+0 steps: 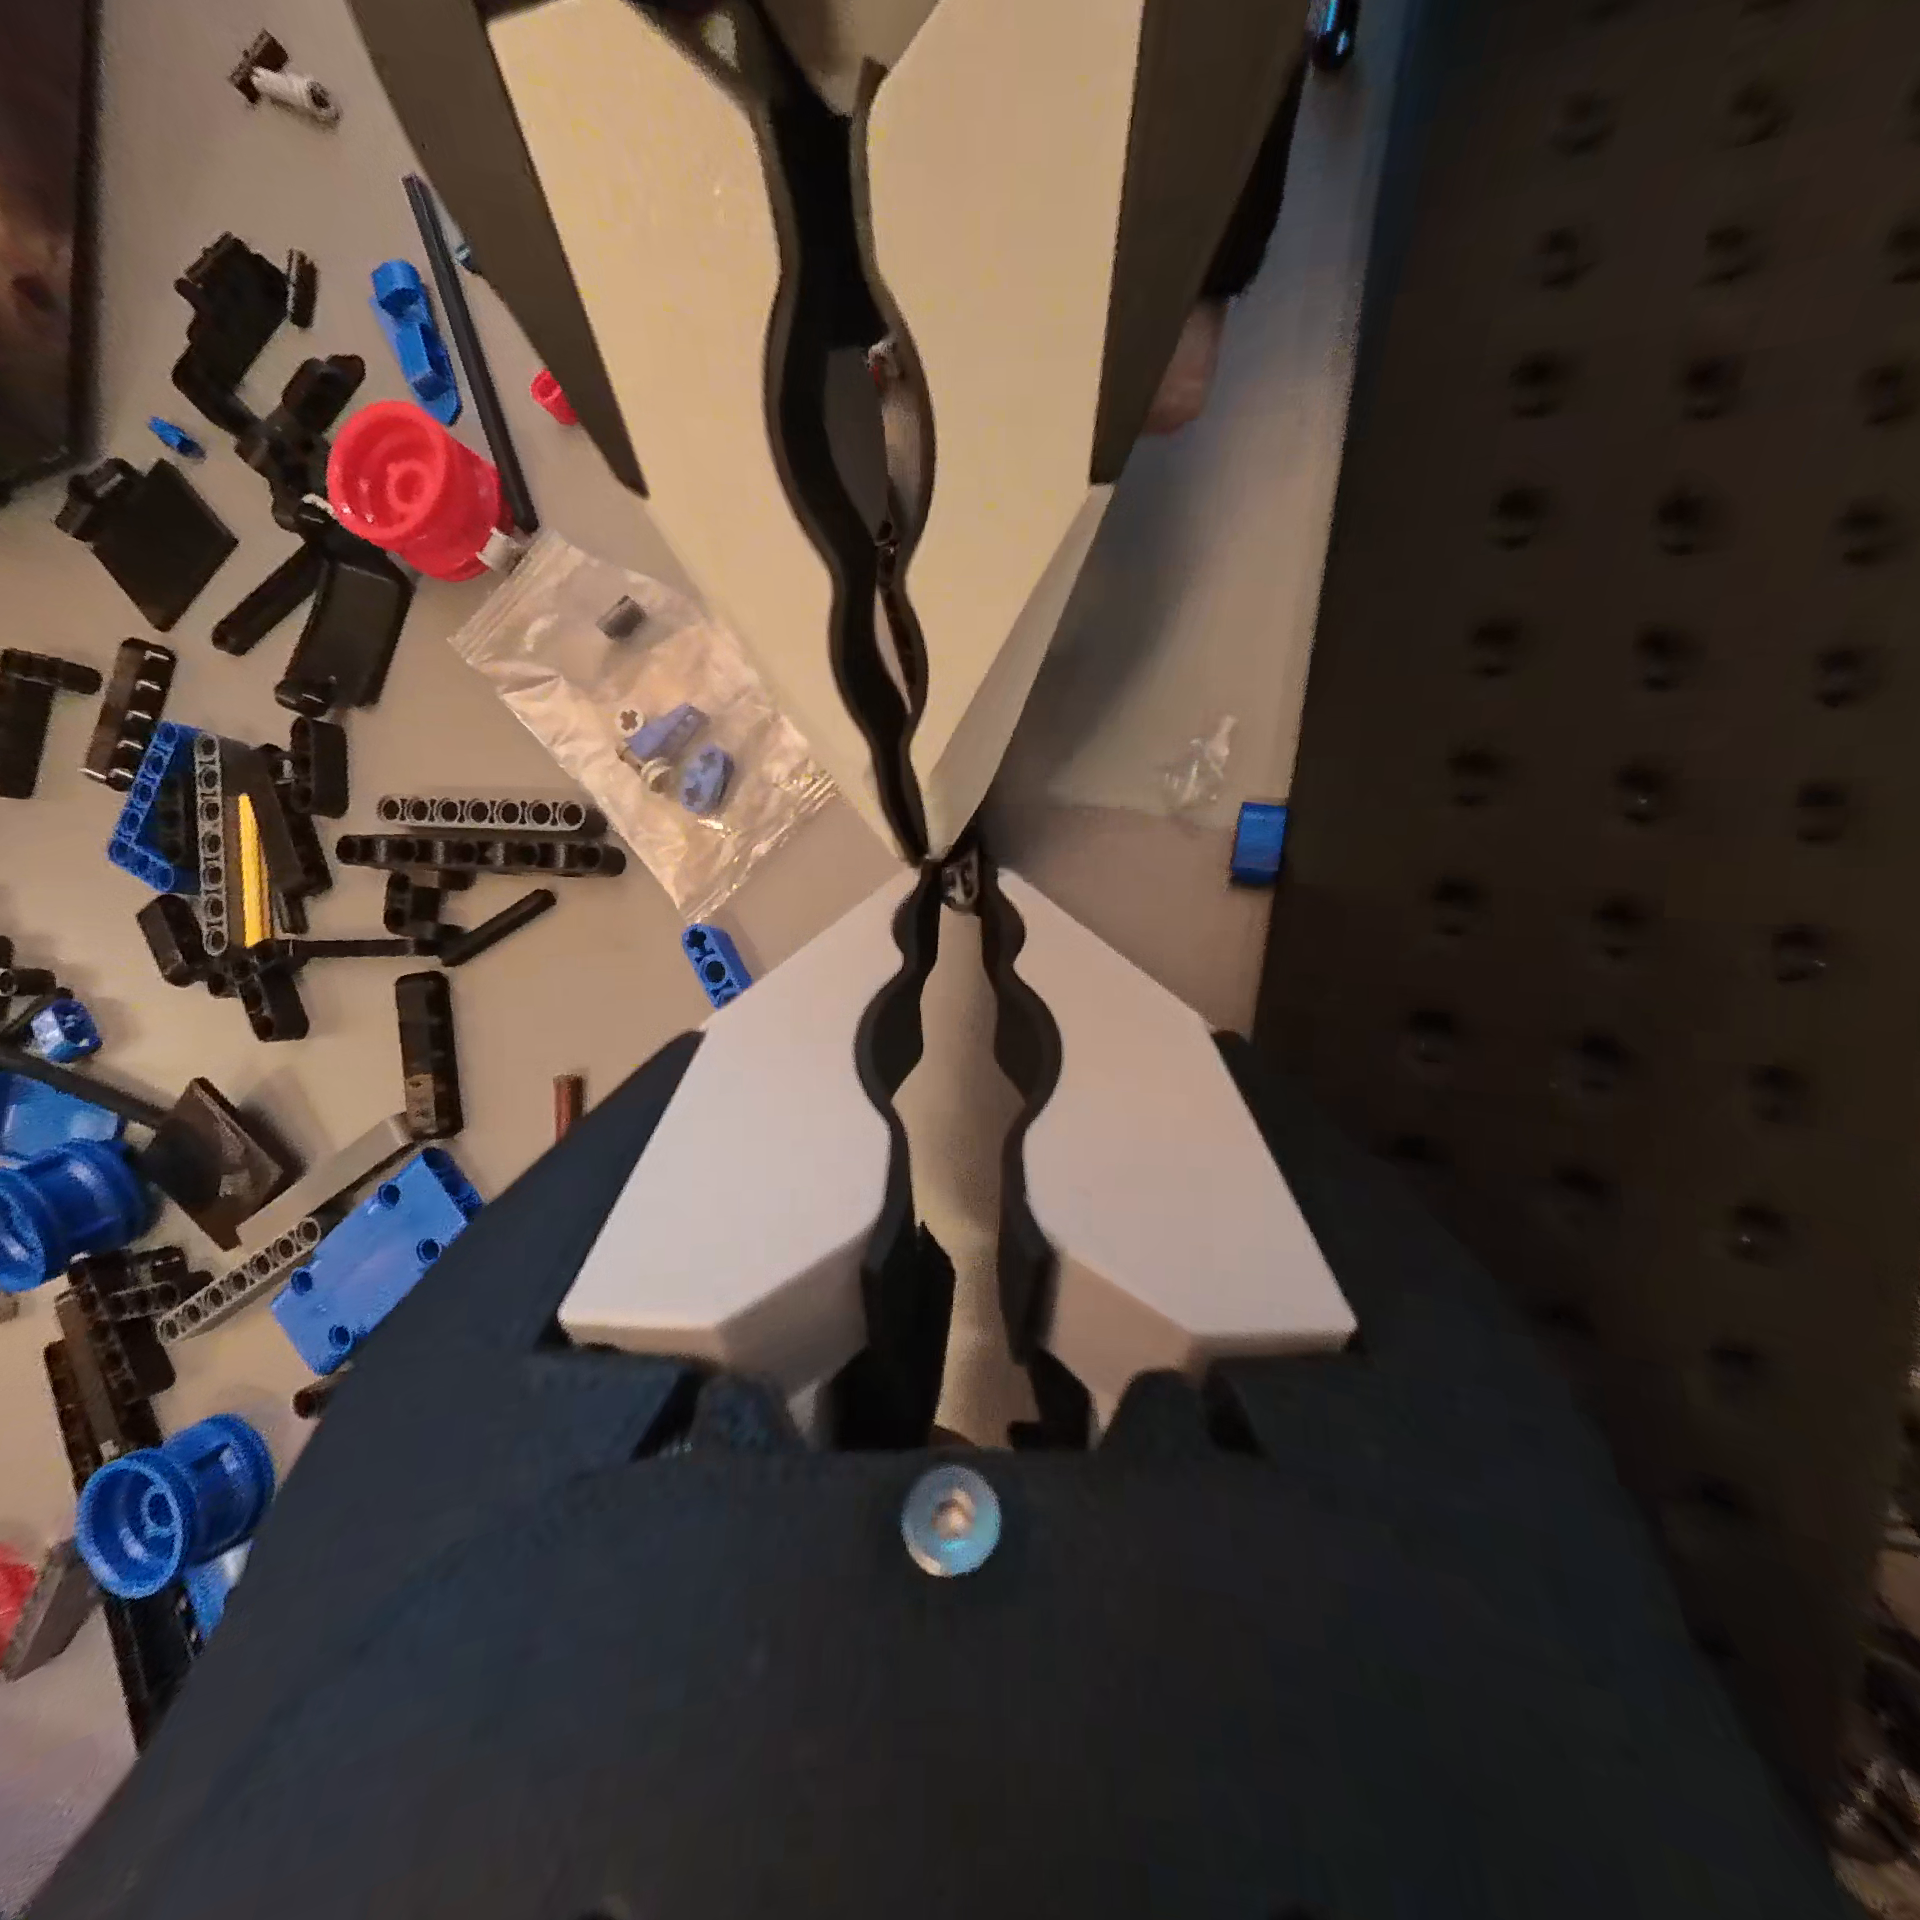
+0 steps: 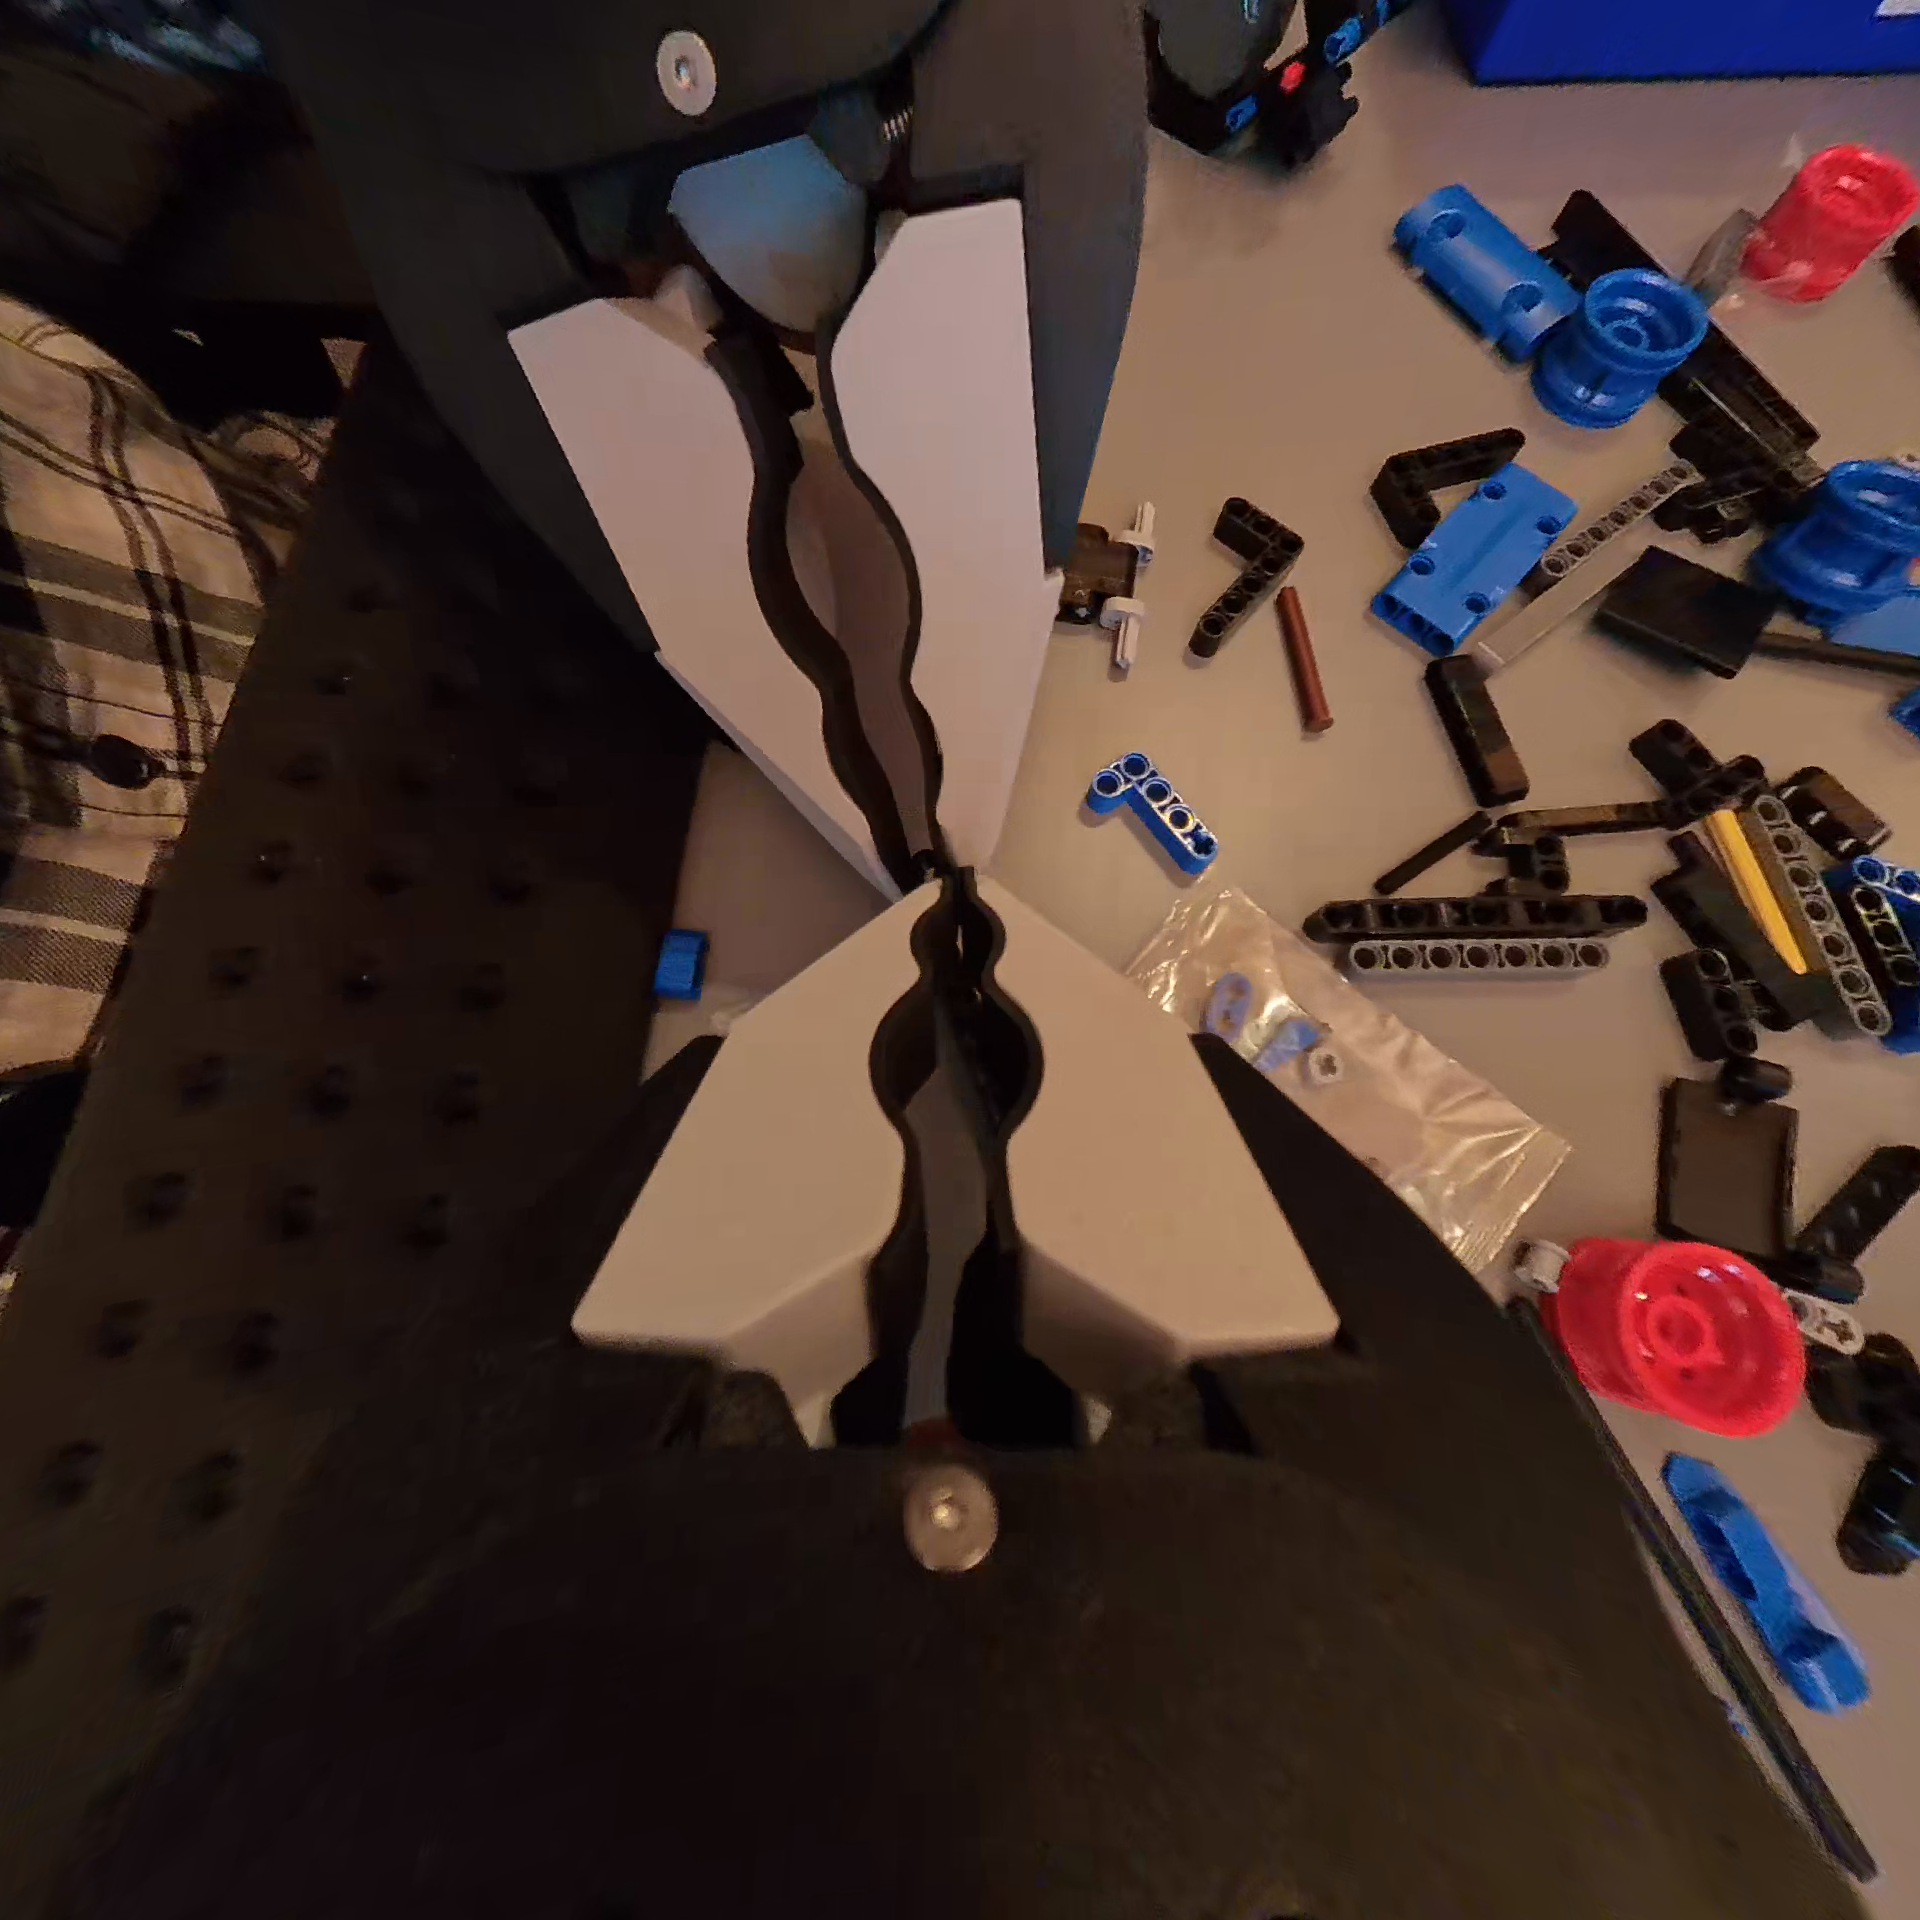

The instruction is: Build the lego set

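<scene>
In the left wrist view my left gripper (image 1: 961, 883) is shut on a small black lego pin (image 1: 962, 885), pinched at the very tips above the grey table (image 1: 1122, 831). My right gripper (image 1: 912, 842) comes in from the top of that view, its tips right against the left gripper's tips. In the right wrist view my right gripper (image 2: 958, 899) is shut, its wavy black pads together at the tip. The left gripper (image 2: 916, 860) reaches in from above with the black pin (image 2: 918, 858) at its tip. The two grippers meet tip to tip.
A black pegboard (image 1: 1610, 727) borders the table, with a blue clip (image 1: 1260, 842) at its edge. A clear bag of small parts (image 1: 644, 717), a blue L-beam (image 2: 1153, 808), red wheels (image 1: 416, 488), blue wheels and many black beams lie scattered beside the grippers. Less than 4 cm separates the two grippers' tips. My left gripper's tips are some 5 cm from the blue clip (image 1: 1260, 842). My right wrist view (image 2: 677, 958) looks at it from another angle.
</scene>
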